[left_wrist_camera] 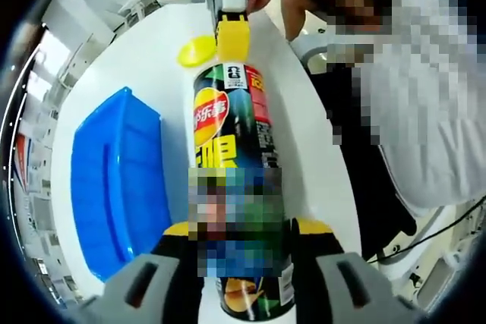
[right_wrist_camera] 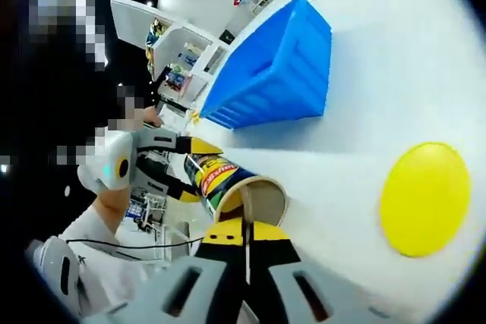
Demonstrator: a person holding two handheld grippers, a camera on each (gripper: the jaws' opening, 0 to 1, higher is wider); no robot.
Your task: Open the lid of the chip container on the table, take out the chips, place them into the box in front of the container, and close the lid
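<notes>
Lid (right_wrist_camera: 424,199) lies off, beside can (left_wrist_camera: 234,149), near blue box (left_wrist_camera: 115,180)

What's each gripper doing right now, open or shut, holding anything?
Left gripper: shut on the chip can, gripping its lower body.
Right gripper: jaws shut together at the can's open mouth; whether they pinch anything cannot be told.

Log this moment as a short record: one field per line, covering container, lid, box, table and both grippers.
container: chip can, lying tilted, mouth open
lid: yellow lid, off the can, flat on the table
box: blue box, beside the can; contents not visible
table: white table
left gripper: left gripper clamped around the can's lower body
right gripper: right gripper at the can's open mouth, jaws together; whether it holds chips cannot be told
</notes>
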